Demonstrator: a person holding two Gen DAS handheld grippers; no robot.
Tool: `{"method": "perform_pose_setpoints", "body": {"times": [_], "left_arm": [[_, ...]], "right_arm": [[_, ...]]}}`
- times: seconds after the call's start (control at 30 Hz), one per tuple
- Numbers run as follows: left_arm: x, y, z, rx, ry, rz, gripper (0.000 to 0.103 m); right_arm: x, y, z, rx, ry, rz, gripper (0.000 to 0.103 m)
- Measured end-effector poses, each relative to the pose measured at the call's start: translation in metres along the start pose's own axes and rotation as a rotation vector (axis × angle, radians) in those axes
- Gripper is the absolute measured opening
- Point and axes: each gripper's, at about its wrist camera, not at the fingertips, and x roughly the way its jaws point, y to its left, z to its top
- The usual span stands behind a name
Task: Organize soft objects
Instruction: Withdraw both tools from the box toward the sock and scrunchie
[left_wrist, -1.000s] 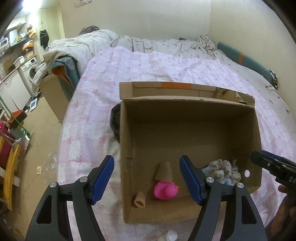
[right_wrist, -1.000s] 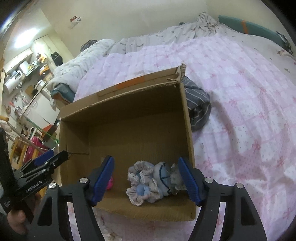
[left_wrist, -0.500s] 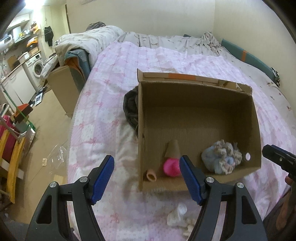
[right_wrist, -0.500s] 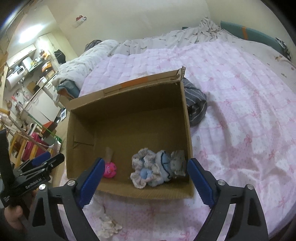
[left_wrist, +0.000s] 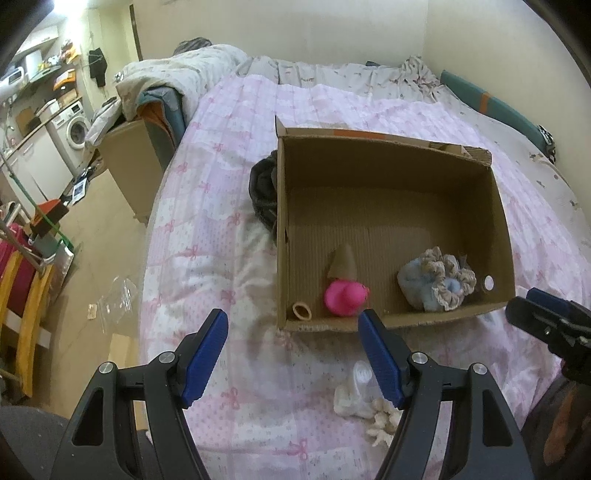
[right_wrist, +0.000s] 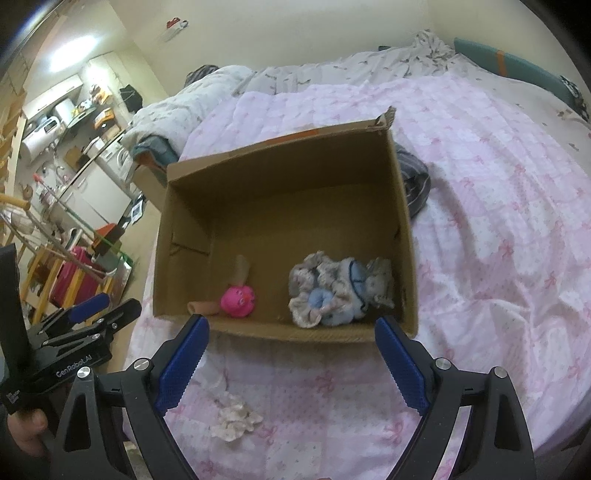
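A cardboard box (left_wrist: 391, 325) (right_wrist: 280, 332) lies open on the pink quilt. Inside it are a pink toy duck (left_wrist: 345, 297) (right_wrist: 239, 300), a brown cone (left_wrist: 343, 262), a tan tube (left_wrist: 302, 311) and a blue and floral fabric bundle (left_wrist: 436, 286) (right_wrist: 338, 291). A cream soft item (left_wrist: 360, 402) (right_wrist: 234, 415) lies on the quilt in front of the box. My left gripper (left_wrist: 291, 321) hangs open and empty just short of the box's front wall. My right gripper (right_wrist: 291, 326) is also open wide and empty, at the front wall.
A dark striped garment (left_wrist: 263, 192) (right_wrist: 415, 181) lies against the box's side. The quilt (right_wrist: 498, 229) spreads wide to the right, with rumpled bedding (left_wrist: 177, 74) at the head. Left of the bed the floor (left_wrist: 96, 236) drops away, holding another carton (left_wrist: 133, 162) and clutter.
Both grippers have drawn back from over the box to just in front of it. The right jaws widened, with the fabric bundle left in the box. The cream item came into view.
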Motion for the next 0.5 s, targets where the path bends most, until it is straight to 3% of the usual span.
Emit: {"method": "perform_pose_setpoints", "body": {"times": [0.2, 0.5], "left_arm": [[0.007, 0.017, -0.008, -0.106, 0.06, -0.02, 0.07], [0.024, 0.044, -0.014, -0.232, 0.128, 0.031, 0.07]], "right_arm": [[0.006, 0.007, -0.009, 0.005, 0.045, 0.021, 0.097], [0.026, 0.014, -0.019, 0.014, 0.158, 0.088, 0.097]]}}
